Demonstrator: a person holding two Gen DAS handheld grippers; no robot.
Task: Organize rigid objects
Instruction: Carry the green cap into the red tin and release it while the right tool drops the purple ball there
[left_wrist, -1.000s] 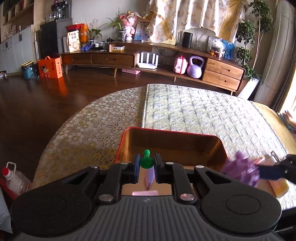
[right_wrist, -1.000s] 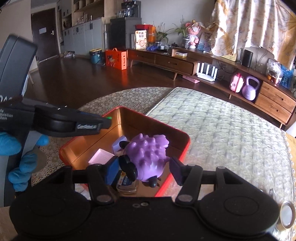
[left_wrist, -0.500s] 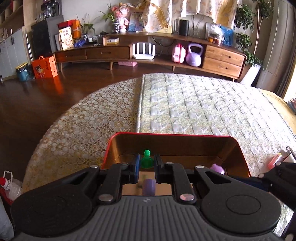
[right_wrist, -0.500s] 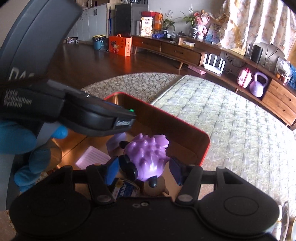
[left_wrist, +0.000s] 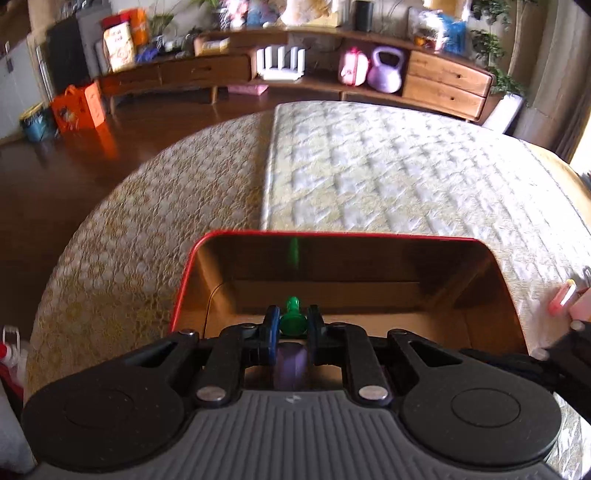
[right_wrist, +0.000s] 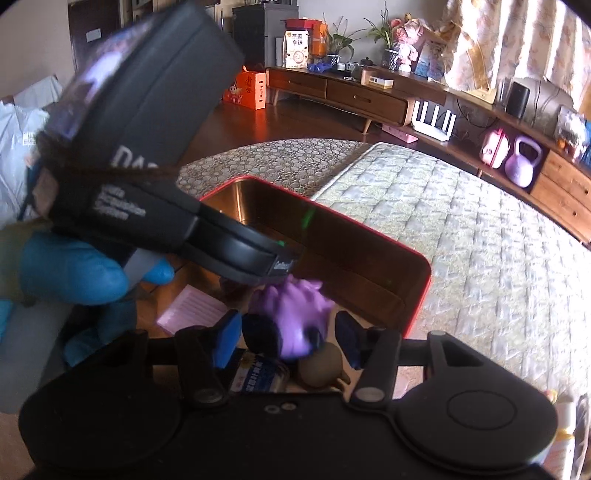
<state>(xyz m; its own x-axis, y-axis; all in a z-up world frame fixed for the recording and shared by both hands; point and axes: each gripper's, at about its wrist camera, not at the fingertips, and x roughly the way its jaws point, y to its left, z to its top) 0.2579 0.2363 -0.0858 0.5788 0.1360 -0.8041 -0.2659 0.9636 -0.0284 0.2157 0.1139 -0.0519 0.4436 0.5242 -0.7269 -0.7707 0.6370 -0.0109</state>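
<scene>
- My left claw (left_wrist: 291, 325) is pinched tight on a small green peg-shaped piece (left_wrist: 292, 320), its knob poking out past the blue fingertips (left_wrist: 272, 325).
- That claw hangs over the near end of the red-rimmed tin (left_wrist: 332, 233), whose shiny copper inside mirrors the green piece on the far wall.
- My right claw (right_wrist: 290, 338) has a purple spiky toy (right_wrist: 295, 314) between its pads; the toy's dark end is right by the left pad (right_wrist: 226, 339), while the right pad (right_wrist: 347, 341) stands clear of it, so the claw is spread rather than gripping.
- The toy sits low inside the tin, above a small labelled jar (right_wrist: 260, 374) and a brown rounded thing (right_wrist: 320, 365) on the tin floor.
- A pink flat card (right_wrist: 190, 310) lies on the tin floor too, to the left of the toy.
- From the right camera, my blue-gloved left hand (right_wrist: 70, 269) holds the left claw's handle over the tin.
- The tin rests on a quilted mattress (left_wrist: 388, 166).
</scene>
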